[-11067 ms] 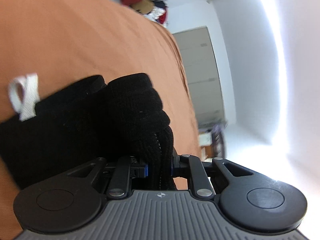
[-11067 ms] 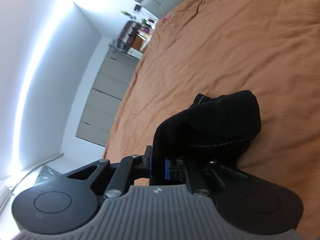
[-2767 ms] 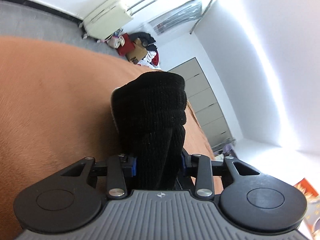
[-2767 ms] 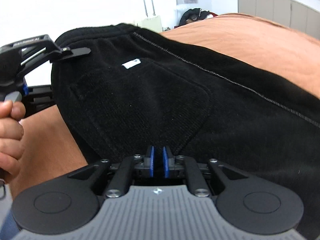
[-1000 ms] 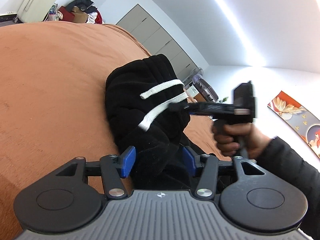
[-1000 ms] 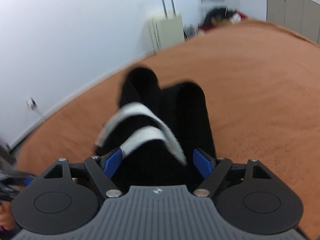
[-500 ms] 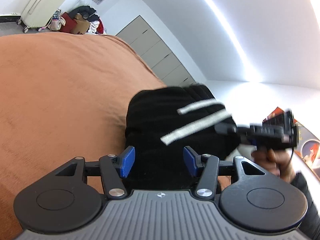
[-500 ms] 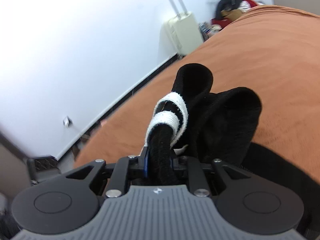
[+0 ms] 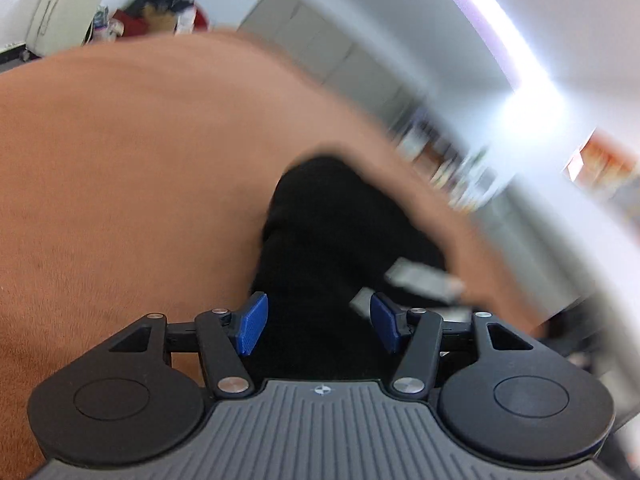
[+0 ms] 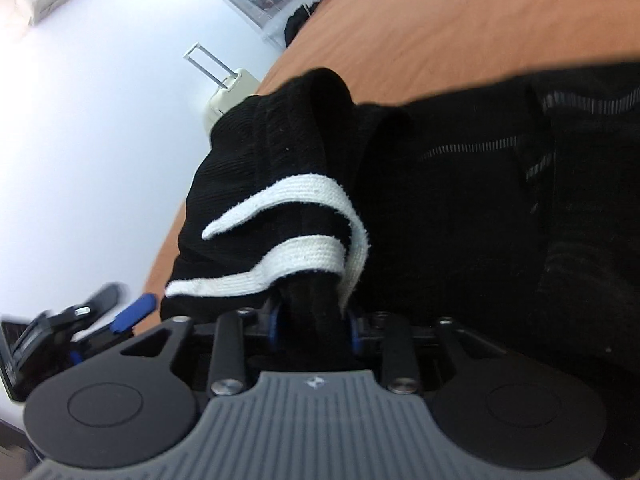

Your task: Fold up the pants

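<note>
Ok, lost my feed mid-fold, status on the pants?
Left gripper open, opening wider, pants between pads, not pinched. Right gripper clamped on waistband bunch, jaws easing open, white drawstring draped across. Nothing in the way on the orange bedspread.

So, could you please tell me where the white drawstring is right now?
In the right wrist view the white drawstring drapes over the bunched black pants, just above the right tool, on the orange bed cover.

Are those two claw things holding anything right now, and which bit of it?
The right gripper, jaws easing open, pinches the black pants at the waistband by the white drawstring. The left gripper, opening, grips nothing.
</note>
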A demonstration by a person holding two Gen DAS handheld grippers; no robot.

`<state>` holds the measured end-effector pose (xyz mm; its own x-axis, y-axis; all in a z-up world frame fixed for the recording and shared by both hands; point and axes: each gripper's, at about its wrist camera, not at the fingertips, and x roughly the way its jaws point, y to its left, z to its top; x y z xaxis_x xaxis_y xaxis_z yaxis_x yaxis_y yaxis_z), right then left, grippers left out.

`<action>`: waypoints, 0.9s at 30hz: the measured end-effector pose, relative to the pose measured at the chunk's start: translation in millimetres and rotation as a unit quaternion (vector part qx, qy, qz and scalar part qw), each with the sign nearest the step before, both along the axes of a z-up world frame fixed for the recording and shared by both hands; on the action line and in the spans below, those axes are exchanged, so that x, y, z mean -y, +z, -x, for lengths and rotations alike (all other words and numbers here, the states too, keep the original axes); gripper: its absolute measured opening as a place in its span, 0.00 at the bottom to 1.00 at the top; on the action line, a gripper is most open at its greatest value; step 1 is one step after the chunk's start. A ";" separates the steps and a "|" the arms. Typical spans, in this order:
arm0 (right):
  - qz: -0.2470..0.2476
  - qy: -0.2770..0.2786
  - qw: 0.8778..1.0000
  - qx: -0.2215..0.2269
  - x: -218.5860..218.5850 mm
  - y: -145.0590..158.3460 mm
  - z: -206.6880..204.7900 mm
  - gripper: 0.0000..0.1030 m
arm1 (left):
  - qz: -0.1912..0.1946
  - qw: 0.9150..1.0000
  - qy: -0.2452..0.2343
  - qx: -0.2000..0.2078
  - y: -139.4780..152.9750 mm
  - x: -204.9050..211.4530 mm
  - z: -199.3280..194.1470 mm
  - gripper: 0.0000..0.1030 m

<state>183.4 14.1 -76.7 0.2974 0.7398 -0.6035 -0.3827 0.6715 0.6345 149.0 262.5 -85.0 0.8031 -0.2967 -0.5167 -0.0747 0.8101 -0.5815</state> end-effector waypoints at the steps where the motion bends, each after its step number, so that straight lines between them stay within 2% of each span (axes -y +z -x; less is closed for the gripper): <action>1: 0.029 0.003 0.999 0.027 -4.4 12.1 5.7 0.36 | -0.027 0.999 -0.001 -0.018 -3.6 6.4 -5.3 0.63; 3: 0.095 -0.002 0.990 0.106 -15.0 42.9 22.0 0.37 | -0.045 0.999 -0.001 -0.021 -7.2 13.7 -5.7 0.64; 4: 0.124 -0.010 0.981 0.150 -21.3 56.8 29.7 0.36 | -0.045 0.999 0.000 -0.023 -8.3 14.7 -4.9 0.64; 6: 0.172 -0.036 0.955 0.241 -35.4 84.4 39.8 0.37 | -0.049 0.999 -0.001 -0.023 -9.4 14.7 -4.1 0.64; 8: 0.176 -0.051 0.936 0.300 -53.8 106.1 46.5 0.37 | -0.048 0.999 -0.004 -0.024 -8.6 14.4 -3.0 0.64; 9: 0.165 -0.051 0.933 0.316 -52.6 115.7 40.7 0.37 | -0.046 0.999 -0.006 -0.025 -8.4 12.4 -3.6 0.64; 10: 0.153 -0.039 0.934 0.320 -61.9 125.3 32.6 0.35 | -0.045 0.999 -0.008 -0.027 -8.3 10.6 -3.8 0.64; 11: 0.142 -0.018 0.940 0.310 -72.5 126.4 24.6 0.24 | -0.043 0.999 -0.009 -0.029 -5.0 10.3 -2.6 0.64; 13: 0.132 0.007 0.950 0.282 -87.8 116.0 5.8 0.11 | -0.041 0.999 -0.010 -0.031 -5.7 9.7 -2.3 0.64; 14: 0.145 0.010 0.952 0.269 -94.3 104.0 -5.0 0.11 | -0.040 0.999 -0.010 -0.032 -6.2 12.4 -1.4 0.64; 16: 0.190 0.012 0.949 0.252 -105.0 78.0 -24.2 0.04 | -0.039 0.999 -0.011 -0.036 -8.2 13.9 0.6 0.65; 18: 0.220 0.014 0.948 0.228 -107.3 32.5 -41.3 0.01 | -0.041 0.998 -0.009 -0.045 -12.3 15.0 -1.7 0.65; 20: 0.213 0.021 0.952 0.217 -116.1 -6.8 -58.4 0.00 | -0.046 0.997 -0.009 -0.057 -16.6 15.8 -3.6 0.65; 21: 0.215 0.026 0.948 0.235 -118.7 -12.5 -55.5 0.00 | -0.042 0.997 -0.009 -0.058 -17.3 15.1 -3.1 0.66; 23: 0.219 0.021 0.943 0.249 -121.1 -7.5 -49.2 0.00 | -0.034 0.998 -0.010 -0.057 -16.1 12.4 -1.6 0.66; 25: 0.189 0.001 0.948 0.256 -104.6 9.6 -42.7 0.02 | -0.034 0.998 -0.013 -0.049 -10.4 8.8 4.2 0.66; 27: 0.156 -0.021 0.949 0.272 -76.1 27.1 -18.3 0.07 | -0.039 0.999 -0.008 -0.036 -0.7 7.8 11.2 0.64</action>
